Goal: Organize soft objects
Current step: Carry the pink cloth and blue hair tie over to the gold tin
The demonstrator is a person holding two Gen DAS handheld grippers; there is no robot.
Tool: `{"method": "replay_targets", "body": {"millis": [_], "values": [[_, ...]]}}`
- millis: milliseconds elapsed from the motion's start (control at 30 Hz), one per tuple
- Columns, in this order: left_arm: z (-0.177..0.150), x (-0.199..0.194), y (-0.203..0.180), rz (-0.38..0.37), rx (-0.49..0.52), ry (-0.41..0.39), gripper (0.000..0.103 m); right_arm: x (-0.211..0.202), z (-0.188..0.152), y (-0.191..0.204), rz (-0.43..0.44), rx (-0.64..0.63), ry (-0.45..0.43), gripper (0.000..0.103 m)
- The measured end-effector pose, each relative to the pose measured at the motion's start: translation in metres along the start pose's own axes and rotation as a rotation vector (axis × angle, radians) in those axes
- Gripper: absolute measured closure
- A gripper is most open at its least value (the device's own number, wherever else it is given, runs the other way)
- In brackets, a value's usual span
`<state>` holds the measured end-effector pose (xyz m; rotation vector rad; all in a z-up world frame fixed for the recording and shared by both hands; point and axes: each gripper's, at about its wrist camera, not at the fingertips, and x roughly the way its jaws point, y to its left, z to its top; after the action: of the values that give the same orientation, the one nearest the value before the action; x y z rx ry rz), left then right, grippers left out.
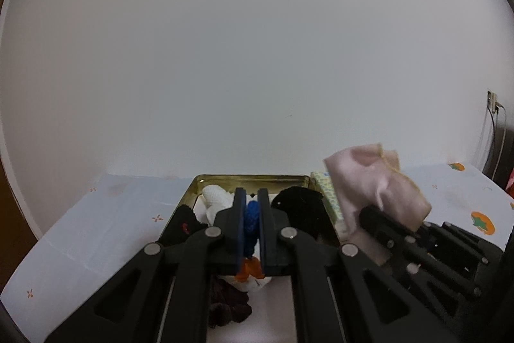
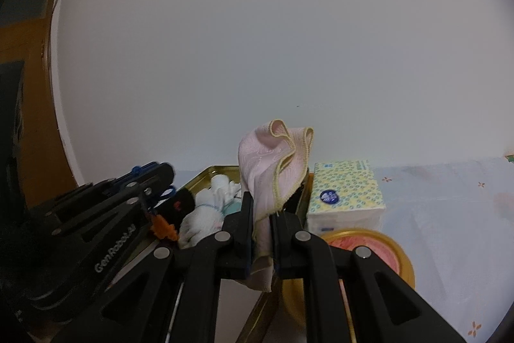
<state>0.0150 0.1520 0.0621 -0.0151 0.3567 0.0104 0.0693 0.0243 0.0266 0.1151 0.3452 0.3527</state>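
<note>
My left gripper [image 1: 250, 204] is shut on a small knitted toy [image 1: 252, 219], blue between the pads with orange and white parts hanging below. It hovers over a gold metal tin [image 1: 253, 179] that holds a white cloth [image 1: 215, 196] and black fabric [image 1: 298, 204]. My right gripper [image 2: 261, 208] is shut on a pink cloth [image 2: 270, 159] with a yellow hem, which stands up above the jaws. In the left wrist view that pink cloth [image 1: 376, 188] and the right gripper [image 1: 369, 217] show at the tin's right side. From the right wrist, the left gripper [image 2: 160, 179] appears at the left over the gold metal tin [image 2: 212, 174].
A patterned tissue pack [image 2: 347, 195] stands right of the tin on a pale tablecloth [image 2: 449, 214]. A round gold lid with a pink picture [image 2: 369, 246] lies in front of it. A dark cloth [image 1: 228, 304] lies below my left gripper. A white wall rises close behind.
</note>
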Motion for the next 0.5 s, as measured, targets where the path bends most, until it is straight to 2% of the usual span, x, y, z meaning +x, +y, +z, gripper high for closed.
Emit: {"method": "replay_targets", "body": {"millis": [167,500], "values": [[0.003,0.019,0.006,0.017,-0.032,0.058,0.099,0.015,0.004,-0.010,0.007,0.039,0.028,0.092],[-0.001,0.051,0.015,0.050,-0.051,0.154,0.099,0.035,0.009,-0.005,0.025,0.045,0.073,0.092]]}}
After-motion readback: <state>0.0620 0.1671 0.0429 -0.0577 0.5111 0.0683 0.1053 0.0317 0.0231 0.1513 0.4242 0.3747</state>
